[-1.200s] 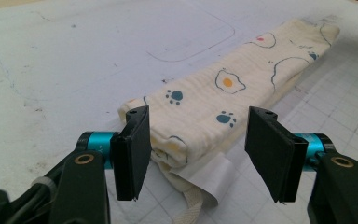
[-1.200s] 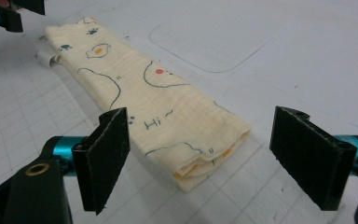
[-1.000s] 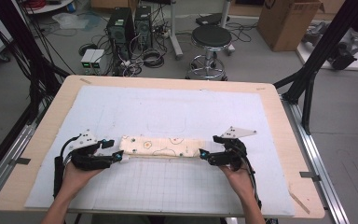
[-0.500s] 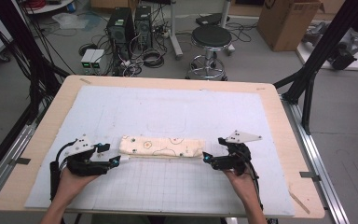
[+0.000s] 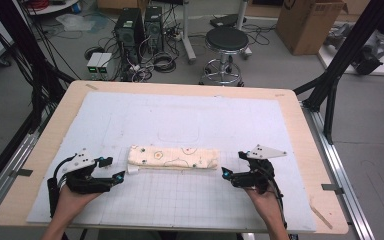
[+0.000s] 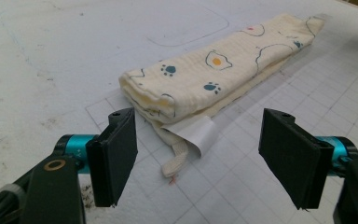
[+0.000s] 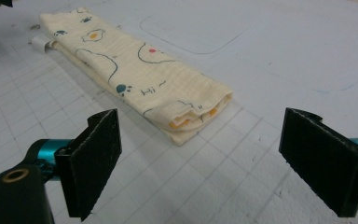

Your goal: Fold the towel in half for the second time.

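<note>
Your table [image 5: 300, 130] is the biggest thing here: one rounded-corner slab with a pale plywood rim, almost wholly covered by one white mat [image 5: 190, 120], matte and scuffed, printed with a fine square grid over its near half. A faint rounded-rectangle outline is drawn on the mat toward 12 o'clock from the cloth.

One folded cloth [image 5: 174, 157] lies near the middle of the mat, slightly toward 6 o'clock, its long axis running from 9 to 3 o'clock. It is cream, soft and crinkled like muslin, folded into a long flat bar of several layers, printed with fried eggs, blue paw prints and thin dark outlines. One white tag [image 6: 192, 132] and one narrow cream loop [image 6: 175, 157] stick out of its 9 o'clock end, lying on the grid.

You hold two grippers, one in each hand. Your left gripper [image 5: 108, 168] sits at the cloth's 9 o'clock end, close to it but apart from it, its two flat black rubbery jaws spread wide with nothing between them. Your right gripper [image 5: 224, 172] sits just off the 3 o'clock end, also apart from the fabric, jaws likewise wide and empty. Each carries one grey three-cornered plate on top.
</note>
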Available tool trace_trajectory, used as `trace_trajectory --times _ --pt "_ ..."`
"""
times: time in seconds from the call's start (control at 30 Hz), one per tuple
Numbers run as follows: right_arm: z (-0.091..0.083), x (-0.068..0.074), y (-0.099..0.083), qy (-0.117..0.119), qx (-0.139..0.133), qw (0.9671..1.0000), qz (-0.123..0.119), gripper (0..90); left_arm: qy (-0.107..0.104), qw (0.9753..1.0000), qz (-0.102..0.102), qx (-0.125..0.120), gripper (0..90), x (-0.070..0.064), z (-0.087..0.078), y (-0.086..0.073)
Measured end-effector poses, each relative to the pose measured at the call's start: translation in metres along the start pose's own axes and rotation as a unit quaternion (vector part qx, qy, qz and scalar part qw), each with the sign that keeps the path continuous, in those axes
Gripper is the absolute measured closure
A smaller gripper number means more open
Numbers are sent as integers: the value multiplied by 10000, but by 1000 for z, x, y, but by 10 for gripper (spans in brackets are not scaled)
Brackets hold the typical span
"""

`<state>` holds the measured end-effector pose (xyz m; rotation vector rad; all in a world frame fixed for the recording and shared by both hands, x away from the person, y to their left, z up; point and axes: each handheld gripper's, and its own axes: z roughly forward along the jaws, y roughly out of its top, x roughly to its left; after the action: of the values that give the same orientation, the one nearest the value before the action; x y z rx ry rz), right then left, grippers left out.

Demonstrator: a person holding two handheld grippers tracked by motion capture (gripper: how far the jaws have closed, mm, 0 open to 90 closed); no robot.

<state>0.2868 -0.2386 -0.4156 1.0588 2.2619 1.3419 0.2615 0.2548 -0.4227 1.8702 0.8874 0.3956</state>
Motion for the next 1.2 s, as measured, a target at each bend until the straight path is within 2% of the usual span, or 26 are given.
trace_trajectory --times 0.73,1.2 --pt "-24 2 -16 -111 -24 9999 -5 123 140 9998 104 40 268 -10 -14 -10" --pt "-38 0 -26 -190 -50 9997 131 123 202 9997 108 17 266 -12 -23 -14"
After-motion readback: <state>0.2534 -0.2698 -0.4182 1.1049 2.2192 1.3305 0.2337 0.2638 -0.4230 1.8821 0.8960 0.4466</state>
